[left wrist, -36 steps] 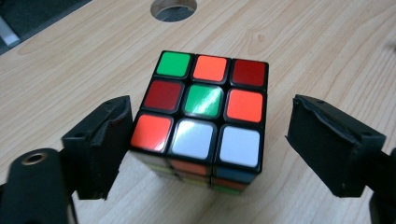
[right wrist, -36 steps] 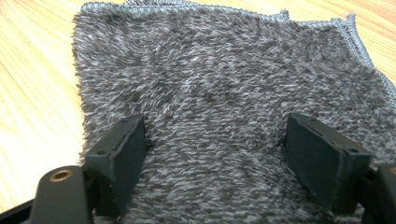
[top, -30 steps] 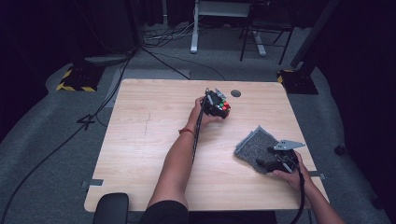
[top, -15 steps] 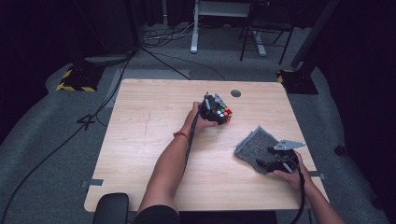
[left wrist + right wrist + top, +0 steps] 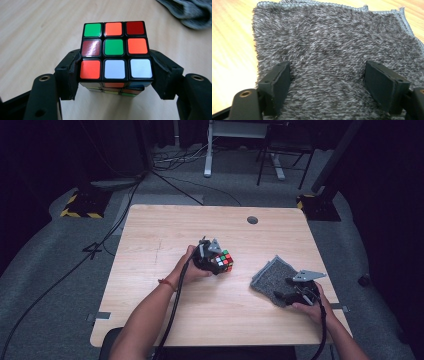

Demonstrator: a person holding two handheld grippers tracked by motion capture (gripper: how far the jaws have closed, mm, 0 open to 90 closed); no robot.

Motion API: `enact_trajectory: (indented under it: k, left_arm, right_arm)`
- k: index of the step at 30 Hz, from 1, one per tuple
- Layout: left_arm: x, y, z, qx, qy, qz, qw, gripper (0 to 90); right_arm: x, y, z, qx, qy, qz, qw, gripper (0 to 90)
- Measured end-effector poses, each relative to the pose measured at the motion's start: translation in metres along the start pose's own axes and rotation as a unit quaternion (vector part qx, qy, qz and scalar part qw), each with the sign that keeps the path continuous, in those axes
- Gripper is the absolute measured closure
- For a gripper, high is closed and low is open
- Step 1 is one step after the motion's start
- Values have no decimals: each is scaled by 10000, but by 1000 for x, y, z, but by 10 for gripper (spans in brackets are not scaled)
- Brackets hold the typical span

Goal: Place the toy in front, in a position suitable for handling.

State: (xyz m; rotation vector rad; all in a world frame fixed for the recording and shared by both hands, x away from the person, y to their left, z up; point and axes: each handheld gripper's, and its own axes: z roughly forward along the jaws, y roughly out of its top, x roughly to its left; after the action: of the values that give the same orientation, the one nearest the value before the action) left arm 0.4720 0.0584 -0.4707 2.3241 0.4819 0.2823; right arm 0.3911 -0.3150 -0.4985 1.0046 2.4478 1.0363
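A scrambled colour cube (image 5: 224, 261) is held just above the middle of the wooden table (image 5: 165, 230). My left gripper (image 5: 215, 262) is shut on it. In the left gripper view the two black pads (image 5: 68, 75) press the cube (image 5: 116, 47) on its left and right sides, low down. A grey fluffy cloth (image 5: 272, 274) lies flat at the right of the table. My right gripper (image 5: 283, 295) rests at the cloth's near edge, open. In the right gripper view its jaws stand wide apart over the cloth (image 5: 332, 37), gripping nothing (image 5: 334, 85).
A small round dark hole (image 5: 252, 220) sits near the table's far edge. Black cables trail from both grippers off the near edge. Beyond the table, on the grey floor, are a desk frame (image 5: 207, 150), cables and yellow-striped stand bases (image 5: 79, 206).
My left gripper has carried the cube from the far middle of the table back toward the person, to the table's centre. The right gripper and the cloth have stayed put.
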Motion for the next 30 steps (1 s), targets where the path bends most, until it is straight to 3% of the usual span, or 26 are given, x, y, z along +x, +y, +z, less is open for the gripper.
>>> enact_trajectory:
  k: [2, 3, 7, 8, 9, 12, 13, 14, 17, 18, 19, 21, 23, 24, 25, 30]
  left_arm:
    - [-16, -13, -14, 7, -91, 123, 9999, 332]
    - [-16, -13, -14, 7, -91, 123, 9999, 332]
    - [-42, -30, -35, 102, -237, 326, 9991, 331]
    - [-42, -30, -35, 102, -237, 326, 9991, 331]
    - [-51, -36, -41, 54, -247, 305, 9992, 331]
    - [-62, -44, -50, 55, -285, 350, 9990, 330]
    - [-62, -44, -50, 55, -285, 350, 9990, 330]
    - [-69, -48, -55, 92, -353, 401, 9985, 330]
    - [-77, -51, -59, 87, -343, 445, 9984, 330]
    - [-81, -53, -61, 87, -403, 493, 9979, 330]
    - [-87, -56, -64, 59, -434, 511, 9977, 329]
    - [-89, -58, -65, 56, -429, 507, 9978, 324]
    - [-94, -62, -65, 145, -364, 424, 9983, 250]
    - [-94, -62, -65, 145, -364, 424, 9983, 216]
    - [-95, -64, -64, 150, -356, 427, 9983, 177]
    - [-92, -69, -56, 236, -352, 298, 9987, 160]
  right_arm:
    - [7, 2, 1, 61, 168, -148, 9997, 225]
    - [7, 2, 1, 61, 168, -148, 9997, 225]
    - [24, 7, 3, 160, 488, -478, 9975, 227]
    - [24, 7, 3, 160, 488, -478, 9975, 227]
    - [32, 9, 4, 224, 630, -656, 9956, 233]
    - [46, 13, 4, 337, 808, -906, 9920, 243]
    - [46, 13, 4, 337, 808, -906, 9920, 243]
    - [55, 15, 4, 392, 957, -1013, 9895, 248]
    - [64, 16, 4, 406, 1044, -1145, 9871, 263]
    - [73, 19, 3, 424, 1189, -1276, 9838, 283]
    - [76, 21, 2, 401, 1207, -1347, 9827, 292]
    - [79, 23, 1, 355, 1206, -1392, 9823, 297]
    - [83, 30, -5, 83, 1258, -1306, 9834, 296]
    - [83, 30, -5, 83, 1258, -1306, 9834, 296]
    - [84, 33, -7, -46, 1162, -1310, 9845, 292]
    - [81, 32, 7, 84, 992, -1280, 9868, 256]
